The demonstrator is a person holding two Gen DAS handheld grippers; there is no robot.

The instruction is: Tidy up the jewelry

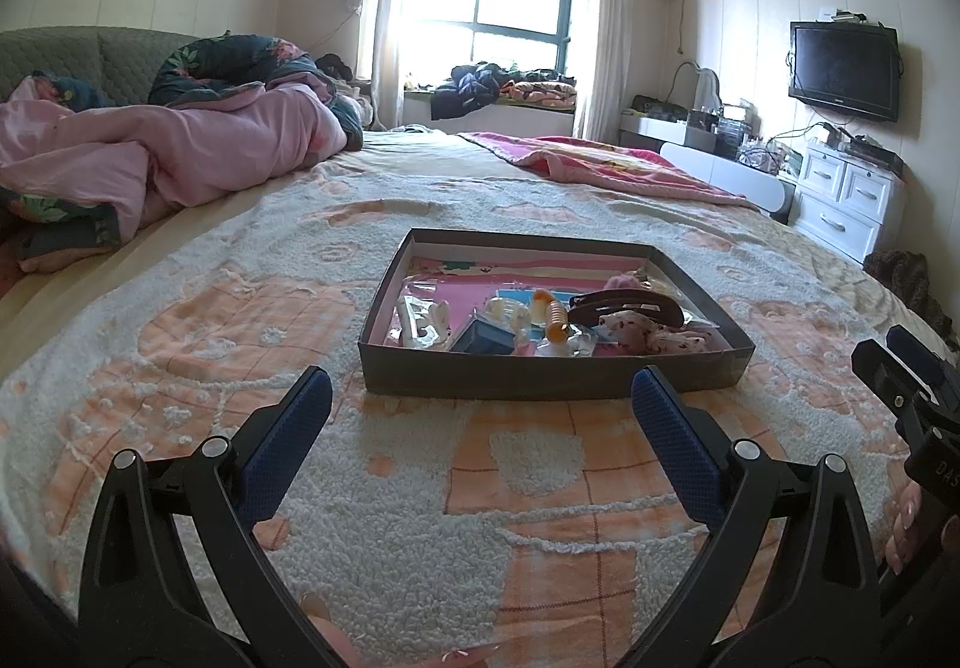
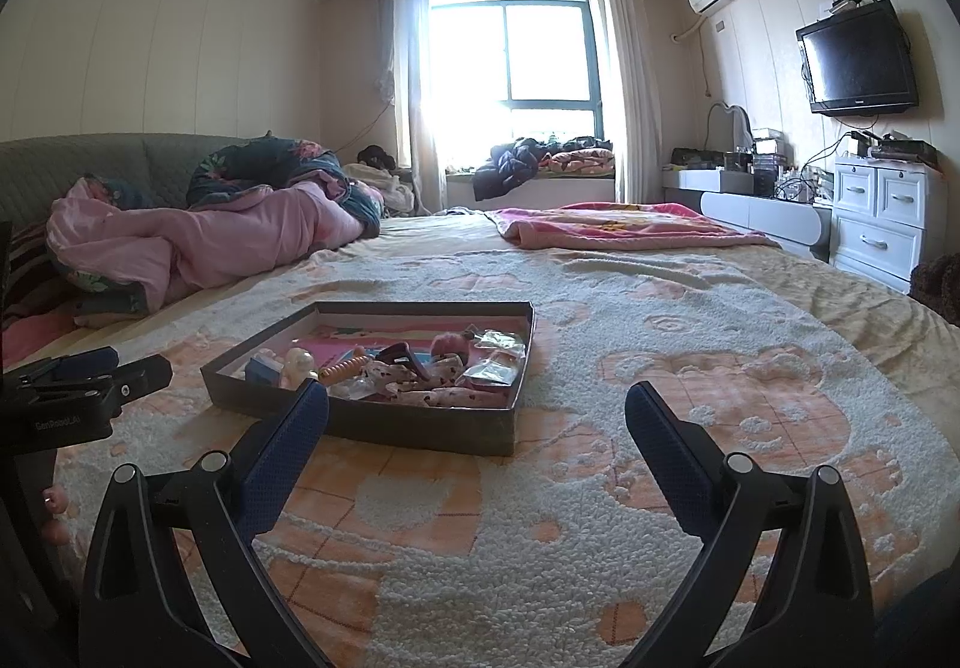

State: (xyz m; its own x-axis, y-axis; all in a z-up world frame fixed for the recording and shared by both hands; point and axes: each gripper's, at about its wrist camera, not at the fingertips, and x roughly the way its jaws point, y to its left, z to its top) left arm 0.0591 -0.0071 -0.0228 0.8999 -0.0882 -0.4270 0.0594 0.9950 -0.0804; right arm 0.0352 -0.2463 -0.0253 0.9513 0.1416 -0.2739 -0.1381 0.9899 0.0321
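A shallow dark box (image 1: 540,371) (image 2: 420,428) lies on the bed, holding a brown hair clip (image 1: 624,308), an orange spiral hair tie (image 1: 555,317), a small blue box (image 1: 483,338), a spotted fabric scrunchie (image 1: 654,335) (image 2: 432,395) and clear packets. My left gripper (image 1: 480,398) is open just before the box's near wall, nothing between its fingers. My right gripper (image 2: 477,410) is open too, with the box's near right corner between the fingers and most of the box off to the left. In each view the other gripper shows at the edge.
The bed carries a fluffy white and orange blanket (image 1: 420,518). A heaped pink quilt (image 1: 180,158) lies at the far left, a pink blanket (image 1: 630,167) at the far right. White drawers (image 2: 882,218) and a wall television (image 2: 858,59) stand beyond the bed's right side.
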